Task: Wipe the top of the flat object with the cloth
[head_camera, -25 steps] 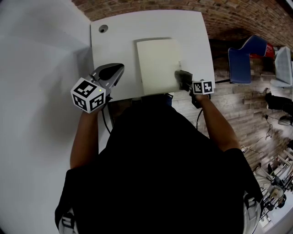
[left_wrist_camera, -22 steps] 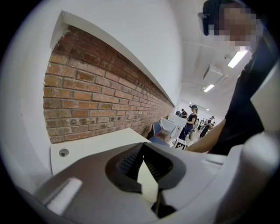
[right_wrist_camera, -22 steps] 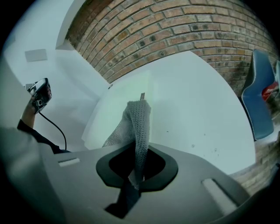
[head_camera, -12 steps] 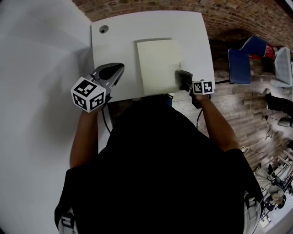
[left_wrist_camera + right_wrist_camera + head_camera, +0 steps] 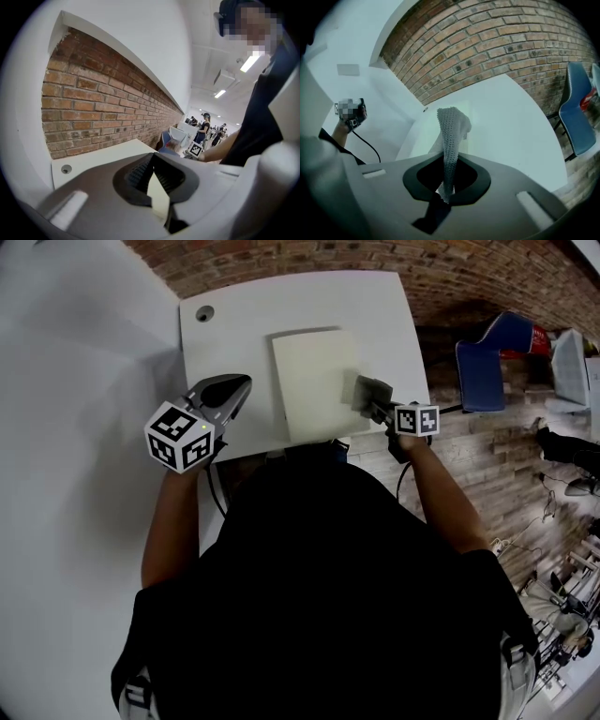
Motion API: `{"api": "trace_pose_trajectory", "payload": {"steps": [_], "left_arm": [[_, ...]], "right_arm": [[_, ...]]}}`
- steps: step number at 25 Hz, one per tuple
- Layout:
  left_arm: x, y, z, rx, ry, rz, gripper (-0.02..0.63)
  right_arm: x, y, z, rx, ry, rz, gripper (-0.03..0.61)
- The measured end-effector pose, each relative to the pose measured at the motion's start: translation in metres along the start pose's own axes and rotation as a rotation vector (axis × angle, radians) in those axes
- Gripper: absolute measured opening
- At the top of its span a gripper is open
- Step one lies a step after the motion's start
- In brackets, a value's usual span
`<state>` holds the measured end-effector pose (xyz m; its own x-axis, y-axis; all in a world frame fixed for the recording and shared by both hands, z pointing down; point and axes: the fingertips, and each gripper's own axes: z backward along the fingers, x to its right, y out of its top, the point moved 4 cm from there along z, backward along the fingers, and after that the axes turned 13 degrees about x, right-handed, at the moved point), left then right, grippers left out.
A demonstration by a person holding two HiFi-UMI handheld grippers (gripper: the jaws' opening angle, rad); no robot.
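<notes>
One risk: unpinned flat object (image 5: 309,381) sliding | right tongs (image 5: 375,401) clamp cloth (image 5: 451,126) at its edge | left tongs (image 5: 234,385) closed, empty, apart

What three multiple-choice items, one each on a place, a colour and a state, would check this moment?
1. The flat object lies: A on a shelf; B on the white table; C in a drawer.
2. Its colour is: A red; B black; C cream.
3. The right gripper has its jaws: A shut on the cloth; B wide open and empty; C shut on a sponge.

Key: B, the head view shows it flat on the tabletop; C, its top is pale cream; A, the right gripper view shows the knitted cloth pinched between the jaws.
</notes>
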<state>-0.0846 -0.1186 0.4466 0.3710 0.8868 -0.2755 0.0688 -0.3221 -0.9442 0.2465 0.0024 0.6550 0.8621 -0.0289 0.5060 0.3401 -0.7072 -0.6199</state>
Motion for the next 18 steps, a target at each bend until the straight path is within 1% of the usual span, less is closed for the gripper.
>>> {"api": "trace_pose_trajectory", "payload": {"steps": [2, 7, 14, 18], "left_arm": [[-0.003, 0.001, -0.004, 0.002, -0.005, -0.004, 0.002], [-0.011, 0.003, -0.008, 0.001, -0.008, -0.008, 0.002], [-0.014, 0.006, -0.011, 0.005, -0.018, -0.012, 0.002], [-0.019, 0.009, -0.02, 0.009, -0.029, -0.013, 0.002]], "right_arm": [[-0.004, 0.012, 0.003, 0.032, 0.006, 0.001, 0.01], [-0.019, 0.046, 0.014, 0.138, 0.047, -0.051, 0.01], [-0.039, 0.095, 0.045, 0.281, 0.049, -0.014, 0.009], [-0.04, 0.12, 0.056, 0.351, 0.064, -0.044, 0.011]]}}
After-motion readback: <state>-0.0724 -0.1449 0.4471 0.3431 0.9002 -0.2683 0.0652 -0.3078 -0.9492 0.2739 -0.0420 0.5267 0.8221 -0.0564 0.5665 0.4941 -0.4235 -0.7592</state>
